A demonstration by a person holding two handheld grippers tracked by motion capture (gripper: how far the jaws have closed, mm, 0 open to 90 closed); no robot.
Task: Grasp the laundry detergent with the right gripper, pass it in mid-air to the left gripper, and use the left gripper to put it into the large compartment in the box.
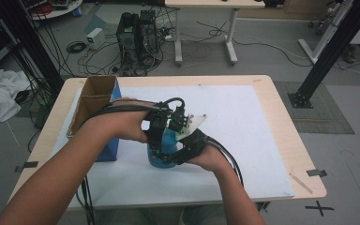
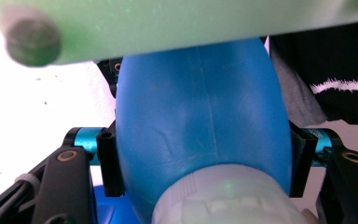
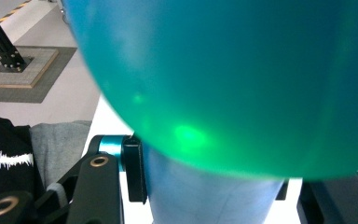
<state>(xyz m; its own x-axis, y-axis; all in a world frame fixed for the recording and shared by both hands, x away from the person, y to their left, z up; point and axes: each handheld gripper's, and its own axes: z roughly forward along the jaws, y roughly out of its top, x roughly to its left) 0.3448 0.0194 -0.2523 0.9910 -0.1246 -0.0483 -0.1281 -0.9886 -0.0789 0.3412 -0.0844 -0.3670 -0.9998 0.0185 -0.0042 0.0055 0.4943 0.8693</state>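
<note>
A blue plastic bottle (image 1: 161, 158) stands on the white mat (image 1: 248, 136) near the table's middle, with both grippers meeting on it. My left gripper (image 1: 157, 137) comes in from the left. In the left gripper view its two black pads press on either side of the bottle's rounded blue body (image 2: 200, 116), and a whitish ribbed cap (image 2: 228, 200) lies close to the lens. My right gripper (image 1: 186, 146) comes in from the right. In the right gripper view the jaws clasp a paler blue narrow part (image 3: 214, 198) under the bulging blue body (image 3: 223, 79).
An open cardboard box (image 1: 95, 101) with a blue side (image 1: 111, 151) stands at the mat's left, just beside the left forearm. The light wooden table's edge (image 1: 304, 164) runs along the right. Cables, a computer tower (image 1: 136, 40) and another table's legs (image 1: 229, 44) stand on the floor beyond.
</note>
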